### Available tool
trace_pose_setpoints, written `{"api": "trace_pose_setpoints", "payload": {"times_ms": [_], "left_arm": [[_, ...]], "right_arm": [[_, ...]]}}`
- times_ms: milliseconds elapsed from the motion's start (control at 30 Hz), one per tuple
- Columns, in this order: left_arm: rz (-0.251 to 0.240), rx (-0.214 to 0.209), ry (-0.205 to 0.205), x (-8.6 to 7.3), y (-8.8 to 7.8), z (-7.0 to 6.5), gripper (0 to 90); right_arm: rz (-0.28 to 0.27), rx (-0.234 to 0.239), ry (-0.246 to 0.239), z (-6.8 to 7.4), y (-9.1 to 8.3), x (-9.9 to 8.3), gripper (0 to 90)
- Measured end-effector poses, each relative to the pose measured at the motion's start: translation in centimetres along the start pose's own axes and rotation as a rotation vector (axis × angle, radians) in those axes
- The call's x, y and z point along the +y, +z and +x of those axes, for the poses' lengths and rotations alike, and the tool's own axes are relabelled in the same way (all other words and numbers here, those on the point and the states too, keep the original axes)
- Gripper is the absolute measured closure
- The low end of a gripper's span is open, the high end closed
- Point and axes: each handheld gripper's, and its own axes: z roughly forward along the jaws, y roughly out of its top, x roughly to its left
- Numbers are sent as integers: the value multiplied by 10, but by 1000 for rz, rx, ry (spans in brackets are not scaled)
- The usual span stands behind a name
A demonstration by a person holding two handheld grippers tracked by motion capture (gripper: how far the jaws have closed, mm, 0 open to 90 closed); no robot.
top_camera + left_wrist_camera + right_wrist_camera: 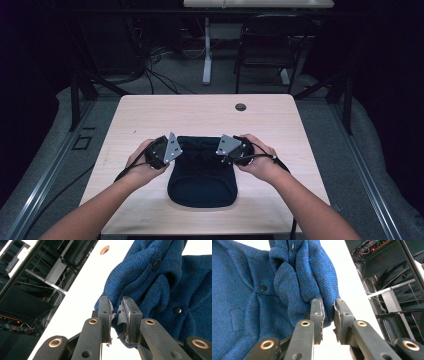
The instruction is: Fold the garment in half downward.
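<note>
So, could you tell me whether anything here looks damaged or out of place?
Yes: in the left gripper view, the grey lining on the pads of the left gripper is torn and peeling, with shreds hanging down. The blue knitted garment is bunched at its far edge, where the left gripper and the right gripper pinch its folds.

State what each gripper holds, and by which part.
Both pinch the blue knit garment: the left gripper grips a bunched fold at its far left edge, the right gripper a bunched fold at its far right edge.
</note>
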Motion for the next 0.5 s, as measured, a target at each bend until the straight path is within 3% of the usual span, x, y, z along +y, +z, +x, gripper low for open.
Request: {"api": "trace_pose_setpoints", "payload": {"times_ms": [333, 400, 500], "left_arm": [[-7, -29, -6, 1, -3, 1, 783], [-9, -37, -8, 2, -4, 1, 782], [-14, -43, 2, 3, -6, -2, 780]], "right_arm": [[11, 17, -4, 0, -4, -2, 784], [-6, 15, 11, 1, -5, -3, 784], [12, 10, -23, 4, -10, -4, 781]]}}
